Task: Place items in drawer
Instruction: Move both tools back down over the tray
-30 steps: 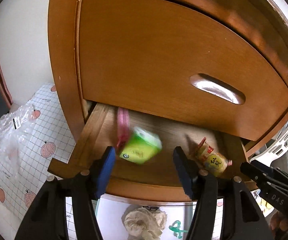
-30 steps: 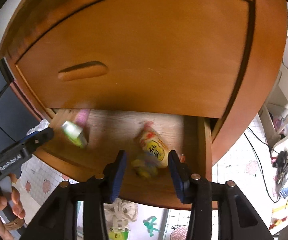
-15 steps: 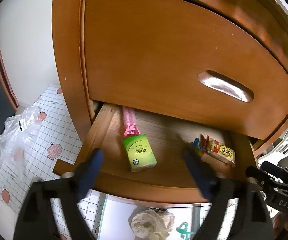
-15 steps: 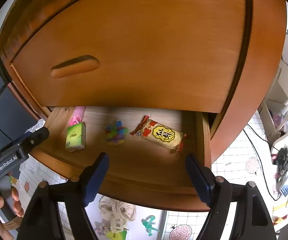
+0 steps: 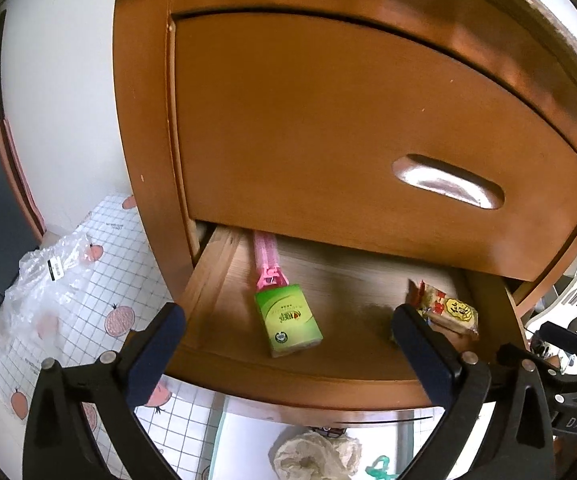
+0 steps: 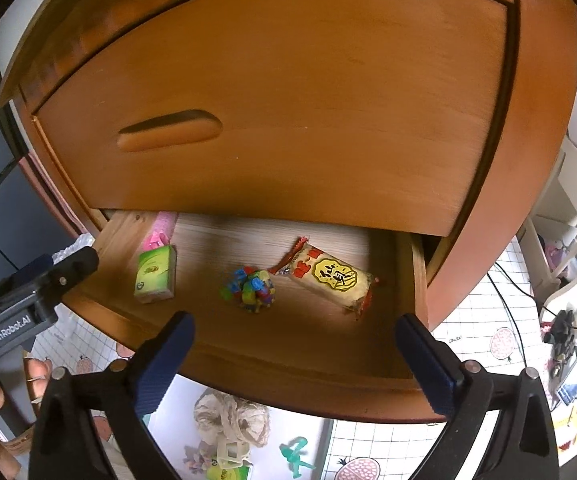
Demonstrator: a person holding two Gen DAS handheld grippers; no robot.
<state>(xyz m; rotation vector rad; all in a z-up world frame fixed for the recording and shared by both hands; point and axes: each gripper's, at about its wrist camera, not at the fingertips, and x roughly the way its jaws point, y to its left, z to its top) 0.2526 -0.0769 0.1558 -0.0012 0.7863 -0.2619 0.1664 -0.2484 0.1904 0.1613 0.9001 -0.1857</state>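
Four items lie on the floor of the open drawer (image 6: 224, 344), and both tools hang over its front edge with nothing between their fingers. The left gripper (image 5: 288, 344) and the right gripper (image 6: 292, 354) are both opening to their widest, so they are released and empty, which I judge is why the things rest loose and a little askew on the wood, not lined up. Ahead of the left gripper, between its two fingers, lies the green tissue pack (image 5: 288, 320) flat, its far end touching the pink item (image 5: 268, 264), which reaches back under the closed upper drawer (image 5: 368, 140). Ahead of the right gripper, the colourful toy ball (image 6: 248, 289) sits just beside the snack packet (image 6: 330, 278), which lies slantwise toward its right finger. The right wrist view shows the toy ball plainly; in the left wrist view the left gripper's right finger covers that spot and hides part of the snack packet too. The left view alone shows the clear plastic bag (image 5: 44, 280) on the checked floor mat (image 5: 136, 248). More objects lie on the floor below the drawer, so I judge the task is not finished.
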